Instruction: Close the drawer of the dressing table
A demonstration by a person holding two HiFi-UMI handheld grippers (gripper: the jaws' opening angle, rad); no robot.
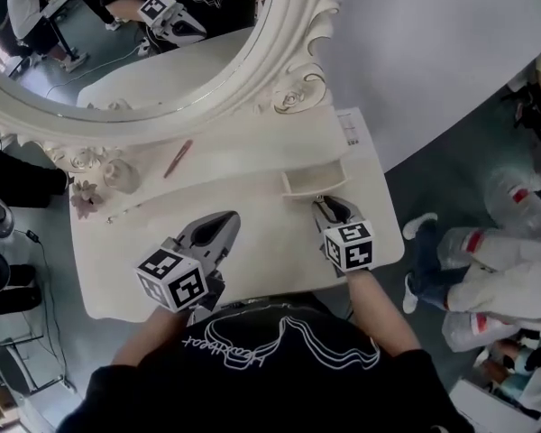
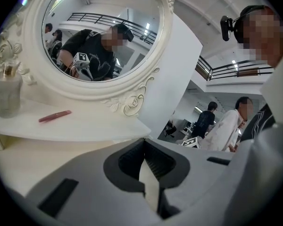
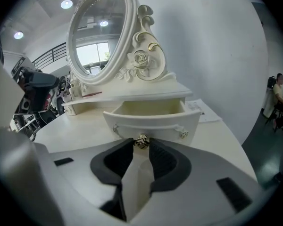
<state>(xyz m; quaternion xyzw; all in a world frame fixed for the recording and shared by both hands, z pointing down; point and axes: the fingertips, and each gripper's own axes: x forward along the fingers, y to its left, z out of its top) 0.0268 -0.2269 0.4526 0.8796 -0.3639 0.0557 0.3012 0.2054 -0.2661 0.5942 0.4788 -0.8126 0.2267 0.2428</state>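
Bottle (image 1: pixel 117 175), pink stick (image 1: pixel 178 158) left of drawer (image 1: pixel 314 181)

Two grippers at a white dressing bench (image 1: pixel 270 242)
The right gripper (image 1: pixel 325 202) has its tip at the front of the small open white drawer (image 1: pixel 314 180); the left gripper (image 1: pixel 231 217) is over bare bench top.

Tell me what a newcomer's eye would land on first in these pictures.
The big oval mirror in its ornate white frame dominates the back of the dressing table. Below its right side a small drawer stands open, with the right gripper closed on its gold knob. The left gripper hangs shut over the tabletop.
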